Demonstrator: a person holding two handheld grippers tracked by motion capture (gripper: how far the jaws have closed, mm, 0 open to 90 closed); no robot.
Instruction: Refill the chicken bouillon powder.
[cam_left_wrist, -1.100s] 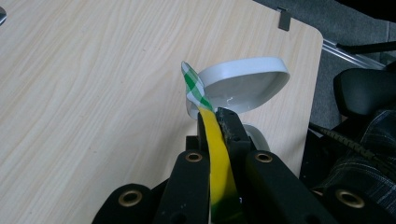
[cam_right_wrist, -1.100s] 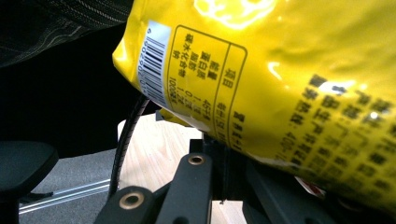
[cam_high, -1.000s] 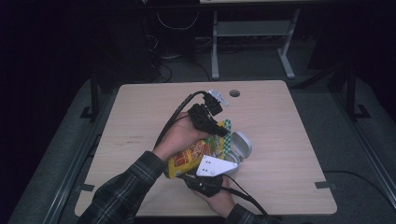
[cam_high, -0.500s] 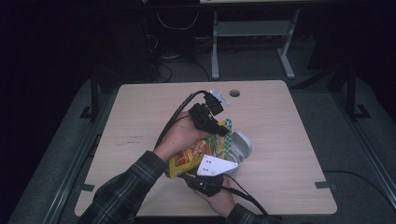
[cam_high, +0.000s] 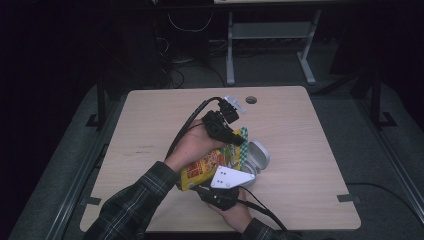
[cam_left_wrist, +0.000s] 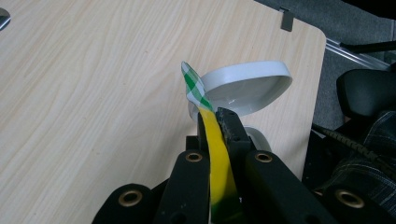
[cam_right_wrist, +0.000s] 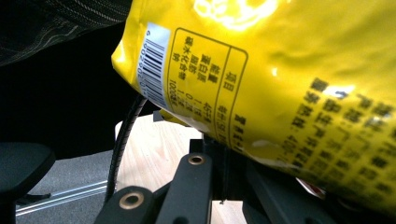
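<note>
While both tools grip the glossy yellow plastic snack bag, it hangs just above the pale wooden tabletop, near its middle. The left tool has its jaws closed tight on the bag's green-and-white checked top edge, pinching the thin film flat between them. The right tool is likewise closed, clamped on the bag's lower end at the near side, where the barcode and printed panel show. Just to the right of the bag sits a round white bowl, tilted toward it.

Judging from this, the bag is about to be opened or emptied into the bowl. The main risk is a slip: the film is slick, and either tool holds only a narrow strip, so a hard pull could drag it free. A sudden tear could scatter the contents across the tabletop, and the swinging bag could knock the light, tilted bowl away.
</note>
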